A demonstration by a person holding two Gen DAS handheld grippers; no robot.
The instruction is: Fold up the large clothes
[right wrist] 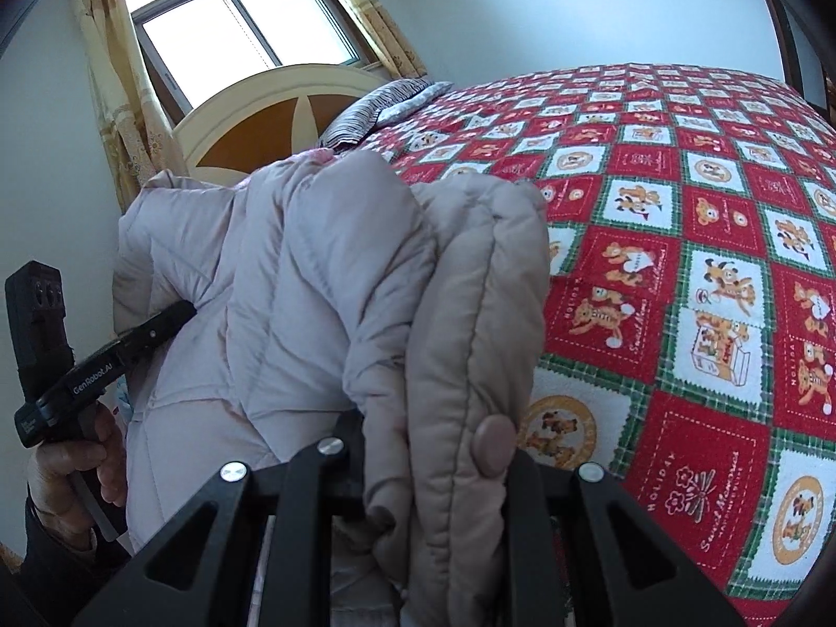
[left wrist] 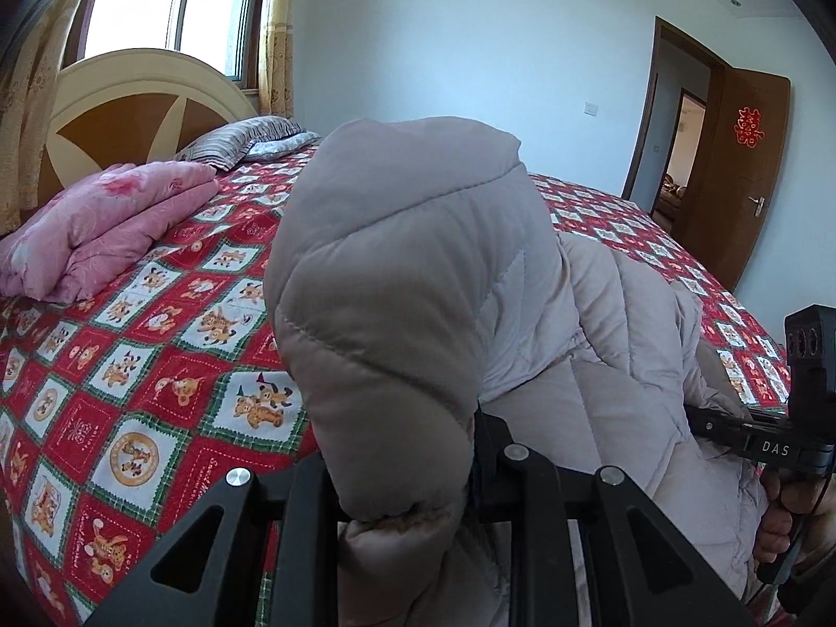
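mid-fold: both grippers holding the padded coat above the bed

left gripper (left wrist: 402,491): jaws clamped on a thick bunched edge of the beige quilted coat (left wrist: 418,282). fabric balloons up in front of the lens, so the exact pinch point is hidden, but cloth fills the gap between the fingers.

right gripper (right wrist: 433,475): jaws closed on another padded edge, the one with a round snap button (right wrist: 494,446) right at the fingers. looks like a placket or collar strip, can't tell which.

coat position: bulk hangs between the two grippers, lifted and draped, lower part slumped toward the near edge of the bed (right wrist: 679,271). not flat. the bedspread to the right, seen from the right wrist, is open space. a folded pink quilt (left wrist: 104,224) and striped pillow (left wrist: 245,141) sit near the headboard, well apart from the coat.

step, my read: carrying or repositioning a gripped edge, either to lay the coat out or to bring one part over another. no clean crease visible, so the fold is early.

next move needs:
- both grips kept equal, padding is slippery and bulky
- lower both edges together onto the open bedspread
- keep the edge taut between grippers so layers land aligned
- release only once the fabric rests on the bed

risk: puffy fill springs back, fold may not stay.
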